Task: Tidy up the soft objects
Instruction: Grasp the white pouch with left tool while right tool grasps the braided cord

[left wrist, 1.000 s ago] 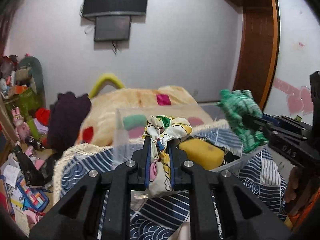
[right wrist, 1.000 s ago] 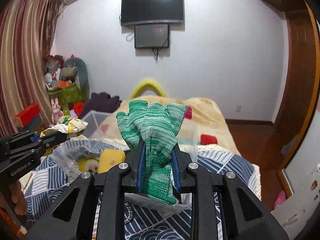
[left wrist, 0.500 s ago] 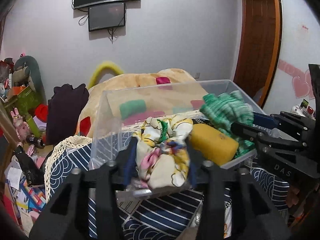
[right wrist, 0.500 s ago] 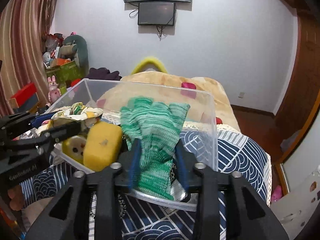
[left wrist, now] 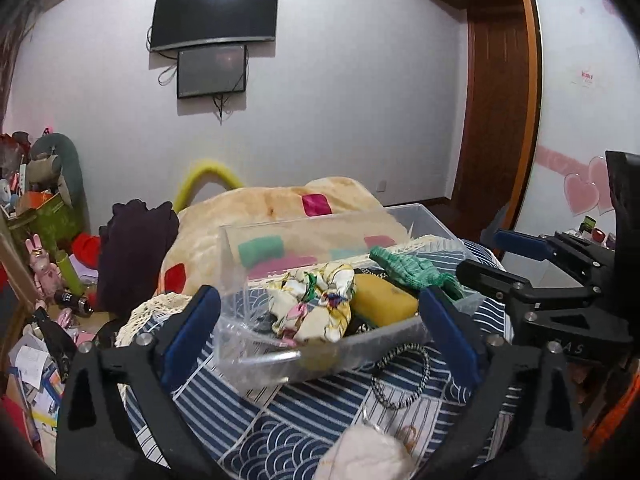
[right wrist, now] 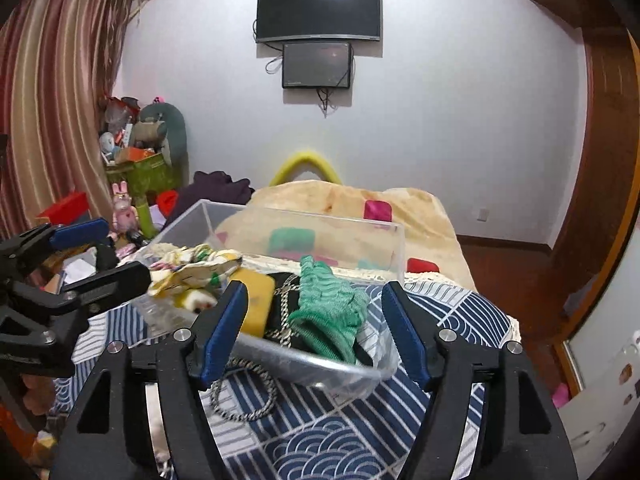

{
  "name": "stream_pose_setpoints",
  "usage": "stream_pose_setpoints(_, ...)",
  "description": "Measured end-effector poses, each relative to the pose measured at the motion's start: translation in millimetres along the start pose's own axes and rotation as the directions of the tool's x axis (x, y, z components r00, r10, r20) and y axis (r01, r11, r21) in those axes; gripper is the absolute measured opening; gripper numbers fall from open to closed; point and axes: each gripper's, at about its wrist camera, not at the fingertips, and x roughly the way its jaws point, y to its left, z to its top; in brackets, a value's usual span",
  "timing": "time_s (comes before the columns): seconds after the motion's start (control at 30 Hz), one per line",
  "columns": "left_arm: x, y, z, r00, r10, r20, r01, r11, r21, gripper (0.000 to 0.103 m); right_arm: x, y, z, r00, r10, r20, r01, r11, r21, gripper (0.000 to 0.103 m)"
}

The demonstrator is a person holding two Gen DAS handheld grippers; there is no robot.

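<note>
A clear plastic bin (left wrist: 256, 344) (right wrist: 384, 236) stands on a blue patterned cloth. In it lie a floral fabric piece (left wrist: 316, 308) (right wrist: 192, 266), a yellow sponge (left wrist: 384, 300) (right wrist: 256, 300) and a green knit glove (left wrist: 412, 272) (right wrist: 328, 304). My left gripper (left wrist: 320, 320) is open and empty just short of the bin's near wall. My right gripper (right wrist: 312, 320) is open and empty, with the glove lying between its fingers' line of sight. Each gripper also shows in the other's view, the right one (left wrist: 508, 256) and the left one (right wrist: 104, 252).
A black-and-white braided loop (left wrist: 400, 376) (right wrist: 244, 392) lies on the cloth in front of the bin. A cream soft lump (left wrist: 368, 456) sits at the near edge. A beige blanket (right wrist: 352, 204) and dark clothing (left wrist: 132, 252) lie behind. Clutter fills the floor at left.
Both grippers opened and let go: the floral fabric and the green glove dropped into the bin. Both grippers pulled back a little from the bin.
</note>
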Motion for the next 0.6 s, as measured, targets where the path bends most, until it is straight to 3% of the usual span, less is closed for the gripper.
stream_pose_setpoints(0.23,0,-6,-38,0.995,0.041,-0.095,-0.038,0.999,0.037,0.101,-10,6,-22,1.0,0.017,-0.024,-0.017,1.0,0.002,0.066)
stream_pose_setpoints(0.37,16,-4,-67,0.979,0.033,-0.199,-0.029,0.999,0.026,0.101,-5,13,-40,0.997,0.028,-0.073,-0.029,1.0,0.0,0.066)
stream_pose_setpoints(0.47,27,0,-86,0.964,0.023,-0.263,-0.02,1.0,0.016,0.101,4,19,-50,0.993,0.033,-0.11,-0.034,0.999,-0.006,0.059)
stream_pose_setpoints(0.6,27,10,-98,0.964,-0.005,-0.265,-0.006,0.999,-0.039,0.101,24,27,-58,0.982,0.07,-0.176,-0.074,0.997,-0.012,0.045)
